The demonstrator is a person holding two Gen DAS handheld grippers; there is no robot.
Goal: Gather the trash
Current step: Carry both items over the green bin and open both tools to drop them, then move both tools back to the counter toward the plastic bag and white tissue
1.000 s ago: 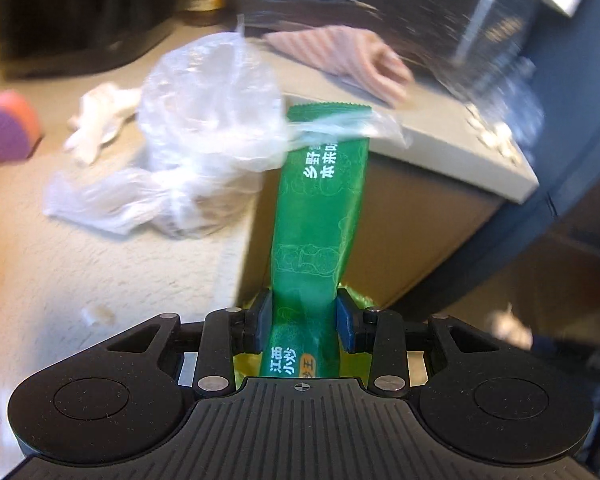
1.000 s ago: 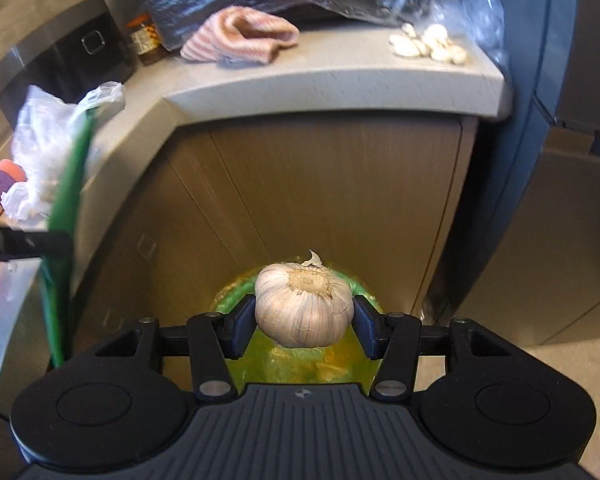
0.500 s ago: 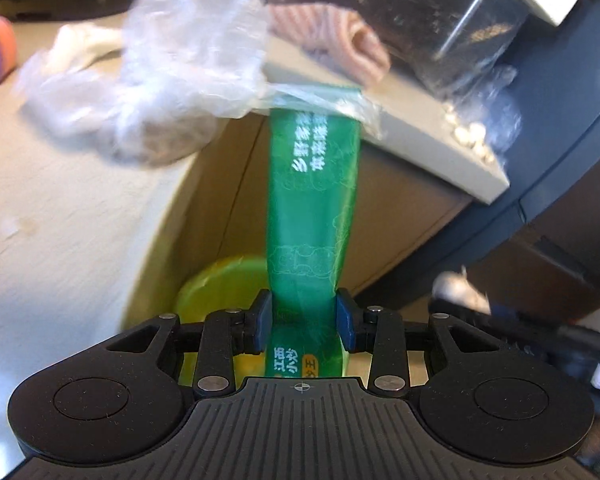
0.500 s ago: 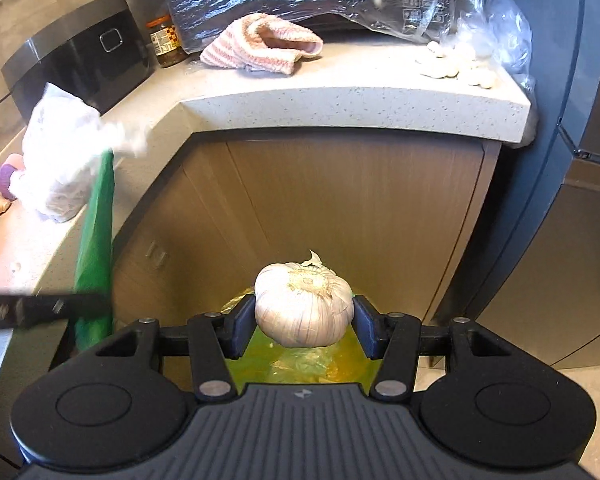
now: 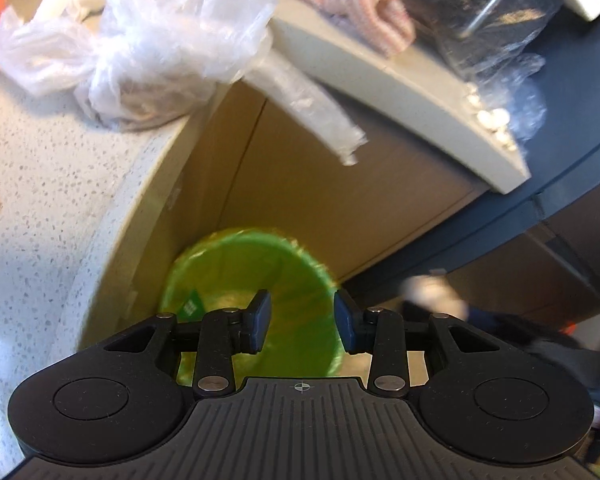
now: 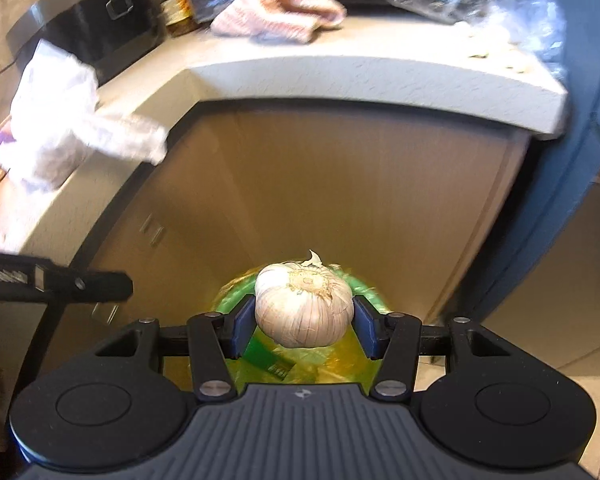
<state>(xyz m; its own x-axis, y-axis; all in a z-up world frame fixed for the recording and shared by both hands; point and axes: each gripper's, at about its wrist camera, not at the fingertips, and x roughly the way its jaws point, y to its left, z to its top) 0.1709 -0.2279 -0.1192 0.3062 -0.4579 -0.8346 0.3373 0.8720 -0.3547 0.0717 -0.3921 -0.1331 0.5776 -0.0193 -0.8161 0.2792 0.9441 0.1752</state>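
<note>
Our right tool point(image 6: 304, 326) is clamped around the garlic bulb point(image 6: 303, 307), over the green bin point(image 5: 260, 276); left tool point(image 5: 302, 320) hangs open, empty. Garlic's light, firm, papery, so gripping its fat middle seems safest.

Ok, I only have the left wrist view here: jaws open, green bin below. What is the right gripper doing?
Observer: The right gripper is shut on a garlic bulb, pinched between both pads.
Operator: Is it lined up with the bin?
Observer: It looks so. From the right wrist, the green bin shows directly beyond the bulb, its rim visible on either side.
Operator: What stands at the back of the counter? My view cuts it off.
Observer: A jar stands next to a black appliance, left of the striped cloth.
</note>
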